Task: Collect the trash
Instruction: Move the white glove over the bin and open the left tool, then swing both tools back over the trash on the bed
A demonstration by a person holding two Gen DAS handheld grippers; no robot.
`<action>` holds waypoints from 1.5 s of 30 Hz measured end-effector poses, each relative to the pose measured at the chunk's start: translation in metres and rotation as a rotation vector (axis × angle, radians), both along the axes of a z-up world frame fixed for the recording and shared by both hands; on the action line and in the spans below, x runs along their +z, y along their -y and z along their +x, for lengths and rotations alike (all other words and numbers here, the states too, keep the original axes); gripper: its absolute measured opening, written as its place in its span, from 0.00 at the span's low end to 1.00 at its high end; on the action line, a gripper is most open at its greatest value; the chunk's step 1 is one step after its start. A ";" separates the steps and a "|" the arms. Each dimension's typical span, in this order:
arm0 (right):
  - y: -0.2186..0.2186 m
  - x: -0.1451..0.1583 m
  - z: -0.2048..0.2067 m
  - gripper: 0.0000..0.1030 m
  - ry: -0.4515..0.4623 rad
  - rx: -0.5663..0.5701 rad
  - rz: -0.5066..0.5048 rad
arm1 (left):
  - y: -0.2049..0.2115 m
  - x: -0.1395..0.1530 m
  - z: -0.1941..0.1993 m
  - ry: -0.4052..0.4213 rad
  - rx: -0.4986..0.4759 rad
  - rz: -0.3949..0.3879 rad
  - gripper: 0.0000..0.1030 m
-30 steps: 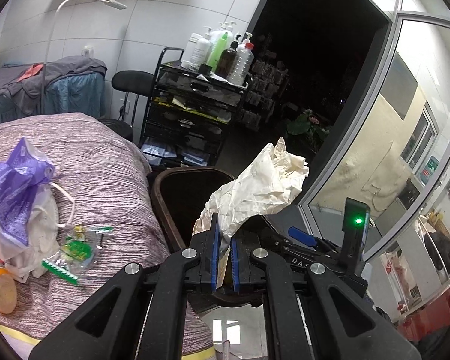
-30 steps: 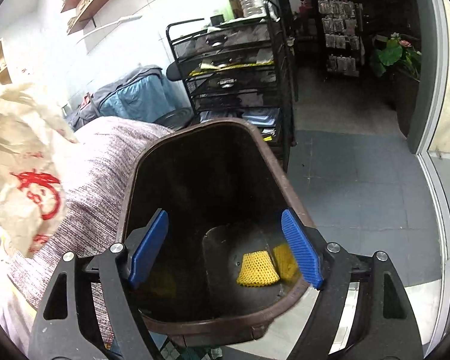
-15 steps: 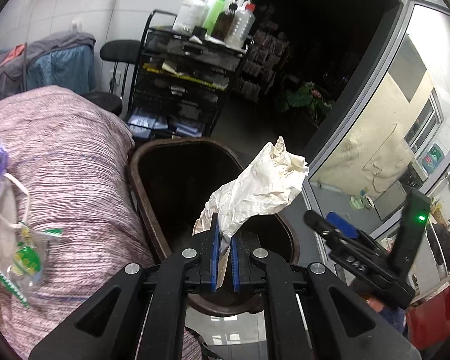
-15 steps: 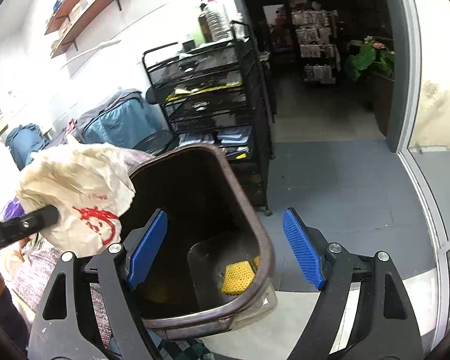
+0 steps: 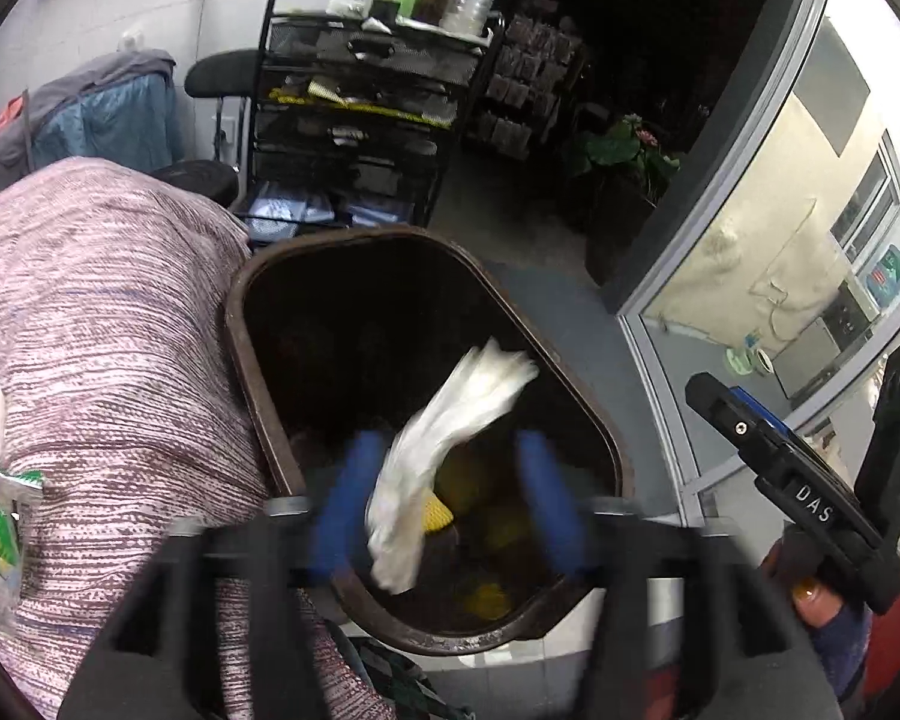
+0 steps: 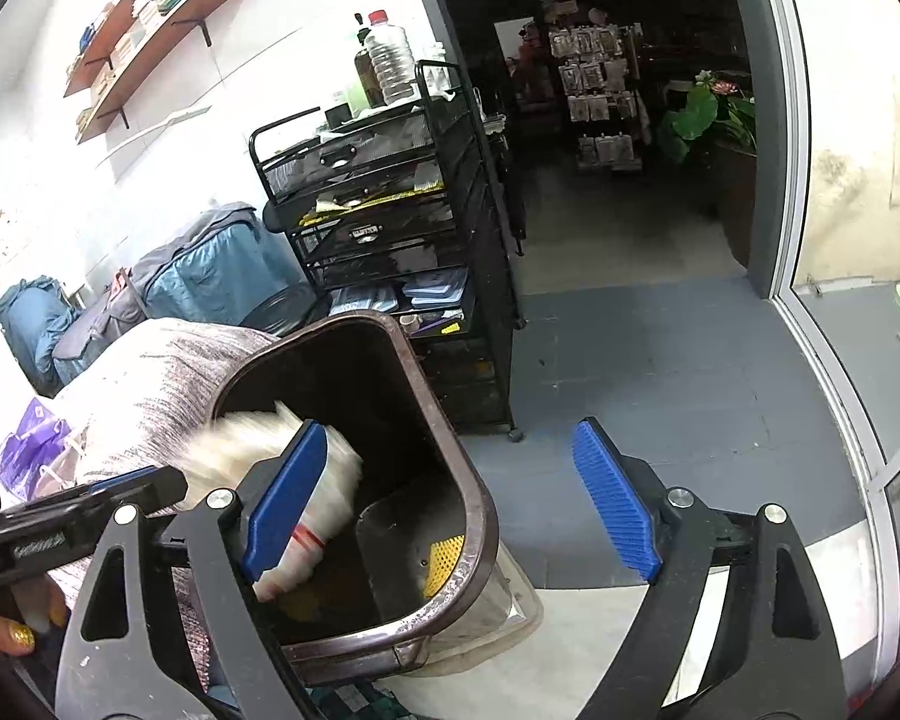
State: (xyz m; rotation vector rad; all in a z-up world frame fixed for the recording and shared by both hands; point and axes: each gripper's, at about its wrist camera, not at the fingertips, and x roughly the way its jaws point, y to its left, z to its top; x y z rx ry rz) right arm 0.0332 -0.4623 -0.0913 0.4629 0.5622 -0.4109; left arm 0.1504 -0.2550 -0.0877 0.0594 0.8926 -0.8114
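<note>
1. The open mouth of the dark brown plastic bin [image 5: 570, 402] gives your gripper room straight down; a crumpled white plastic bag [image 5: 450, 438] blurs across it.
2. The bed's pink-striped knitted blanket [image 5: 102, 324] presses against the bin's left rim.
3. A black wire-mesh drawer cart [image 6: 390, 210] blocks the far side.
4. The grey floor [image 6: 660, 360] right of the bin is open.

- Left wrist view looks steeply down, close over the bin [image 5: 594, 438], bed [image 5: 102, 324] at its left
- Right wrist view faces the doorway, bin [image 6: 468, 492] lower left
- Both share bin, cart [image 5: 360, 114] [image 6: 390, 204], bed
</note>
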 end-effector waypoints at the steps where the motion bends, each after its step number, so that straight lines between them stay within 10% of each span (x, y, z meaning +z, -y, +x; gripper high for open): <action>1: 0.000 0.001 -0.001 0.81 0.011 -0.002 0.001 | 0.000 0.001 -0.001 0.015 0.001 -0.002 0.65; 19: -0.056 0.016 0.021 0.81 0.055 0.173 -0.016 | -0.068 0.055 -0.046 0.239 0.160 -0.054 0.93; 38: -0.241 0.057 0.070 0.81 0.124 0.888 -0.006 | -0.275 0.045 -0.046 0.179 0.630 -0.013 0.94; 45: -0.292 0.061 0.092 0.81 0.075 0.931 -0.075 | -0.323 0.033 -0.037 0.071 0.734 -0.049 0.94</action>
